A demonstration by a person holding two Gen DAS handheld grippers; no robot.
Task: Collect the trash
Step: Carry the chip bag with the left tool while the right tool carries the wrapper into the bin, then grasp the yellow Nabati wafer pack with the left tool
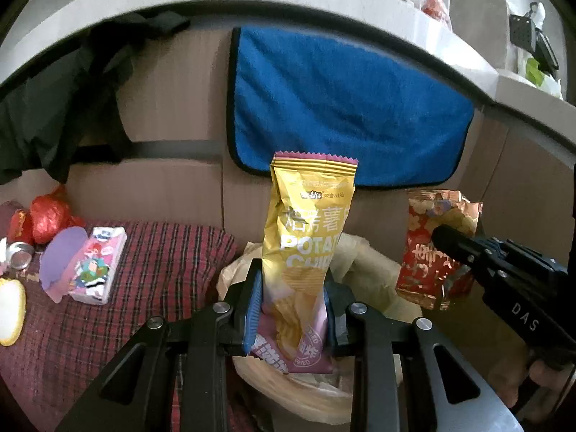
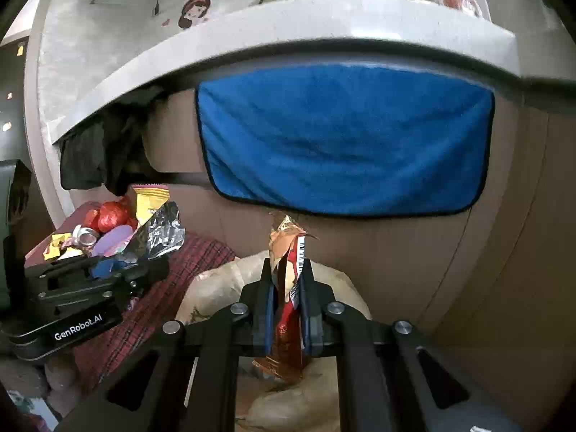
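Observation:
My left gripper (image 1: 292,276) is shut on a tall yellow potato chip bag (image 1: 306,223), which stands upright between the blue pads. Right beneath it lies the mouth of a beige trash bag (image 1: 370,262). To the right, my right gripper (image 1: 446,248) is shut on a crumpled red and gold wrapper (image 1: 428,255). In the right wrist view the right gripper (image 2: 287,270) pinches that red wrapper (image 2: 286,327) over the trash bag (image 2: 216,288). The left gripper (image 2: 158,266) shows at the left with the chip bag (image 2: 149,201).
A red plaid cloth (image 1: 144,270) at the left carries a pink tissue pack (image 1: 97,266), a crumpled red wrapper (image 1: 48,216) and a metal can (image 1: 19,253). A blue towel (image 1: 342,108) hangs on the brown panel behind. Dark clothing (image 1: 72,90) hangs under the grey ledge.

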